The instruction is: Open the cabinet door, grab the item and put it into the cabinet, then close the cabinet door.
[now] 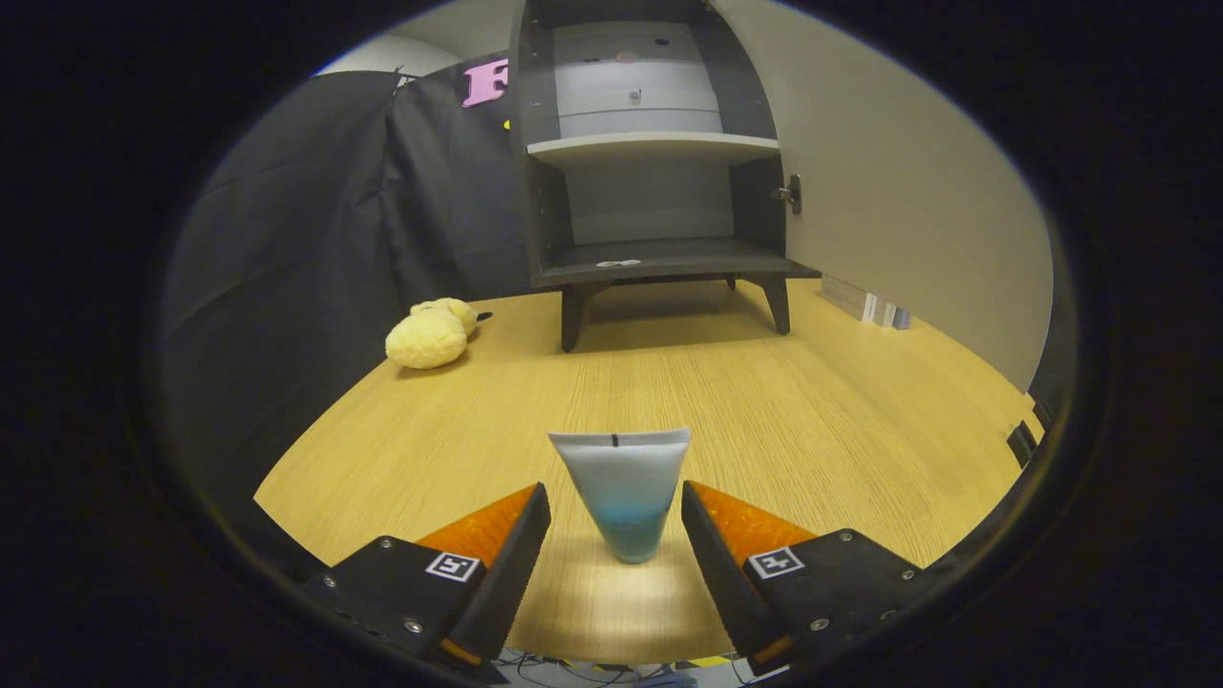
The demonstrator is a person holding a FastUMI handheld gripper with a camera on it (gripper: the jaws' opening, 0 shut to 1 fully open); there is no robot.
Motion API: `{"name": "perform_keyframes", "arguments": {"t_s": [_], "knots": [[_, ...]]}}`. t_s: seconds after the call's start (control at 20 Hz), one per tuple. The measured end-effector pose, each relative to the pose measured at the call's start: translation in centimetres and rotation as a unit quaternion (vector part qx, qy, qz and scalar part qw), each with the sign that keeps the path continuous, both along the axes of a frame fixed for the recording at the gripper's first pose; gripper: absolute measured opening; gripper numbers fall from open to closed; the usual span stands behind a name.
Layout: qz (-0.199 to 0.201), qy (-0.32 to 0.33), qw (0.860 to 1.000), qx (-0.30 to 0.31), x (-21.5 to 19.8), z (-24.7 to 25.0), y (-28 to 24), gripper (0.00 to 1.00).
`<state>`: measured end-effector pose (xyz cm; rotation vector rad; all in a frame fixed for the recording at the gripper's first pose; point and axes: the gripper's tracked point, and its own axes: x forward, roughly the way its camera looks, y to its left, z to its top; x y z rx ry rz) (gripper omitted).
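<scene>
A pale blue tube (623, 487) stands on its cap on the wooden table (764, 401), flat crimped end up. It sits between the tips of my gripper (616, 511), which is open, with a gap on each side of the tube. Beyond it, at the back of the table, a dark cabinet (659, 162) stands on short legs. Its door (898, 191) is swung wide open to the right. One light shelf (654, 146) divides the inside, and the lower compartment holds only a small white tag.
A yellow plush toy (430, 333) lies on the table left of the cabinet, near the black cloth wall (315, 239). Small white boxes (874, 308) sit behind the open door at the table's right edge.
</scene>
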<state>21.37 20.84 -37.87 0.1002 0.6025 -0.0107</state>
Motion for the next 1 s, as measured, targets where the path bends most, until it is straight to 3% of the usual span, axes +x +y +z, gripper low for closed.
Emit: {"name": "perform_keyframes", "arguments": {"t_s": [0.15, 0.4, 0.65, 1.0], "knots": [[-0.007, 0.015, 1.000, 0.002, -0.1, -1.0, -0.1, 0.79], [-0.007, 0.013, 1.000, -0.007, -0.2, -1.0, -0.3, 0.51], [-0.004, 0.012, 1.000, -0.004, -0.1, 0.6, -0.8, 0.49], [-0.018, -0.031, 0.999, 0.000, 2.5, 7.4, -2.7, 0.49]]}}
